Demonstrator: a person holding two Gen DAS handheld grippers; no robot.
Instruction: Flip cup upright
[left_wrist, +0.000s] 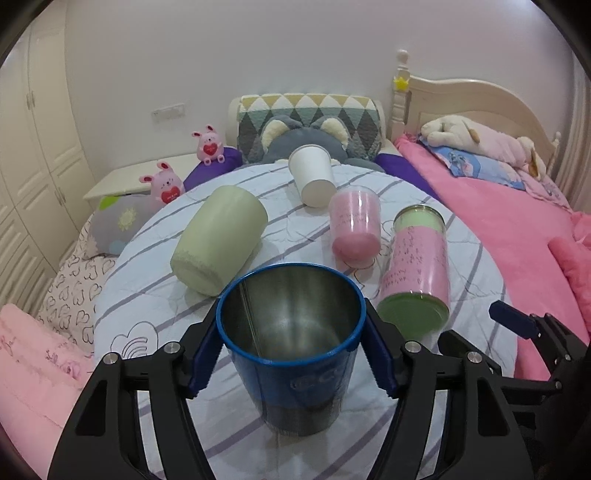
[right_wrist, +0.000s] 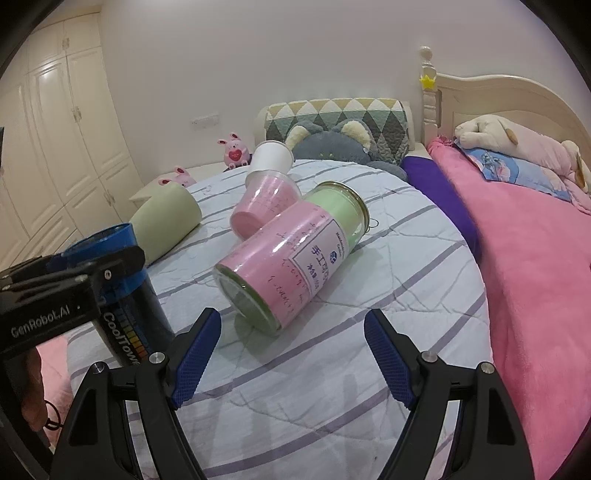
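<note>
A blue steel cup (left_wrist: 291, 347) stood upright on the striped round cushion (left_wrist: 155, 295), its open mouth facing up. The left hand-held gripper (left_wrist: 291, 363) was clamped on it, one blue pad pressed against each side of the rim. From that cup, a pale green cup (left_wrist: 219, 242) lay on its side at about eleven o'clock, a small pink cup (left_wrist: 355, 225) at one o'clock, and a white paper cup (left_wrist: 314, 177) lay tipped over farther back at twelve. A tall pink-and-green jar (left_wrist: 415, 267) lay on its side at two o'clock. The right hand-held gripper (right_wrist: 291, 356) hung with its fingers wide apart, holding nothing, just short of that jar (right_wrist: 291, 254). A pink blanket (right_wrist: 535, 277) covered the bed at three o'clock.
</note>
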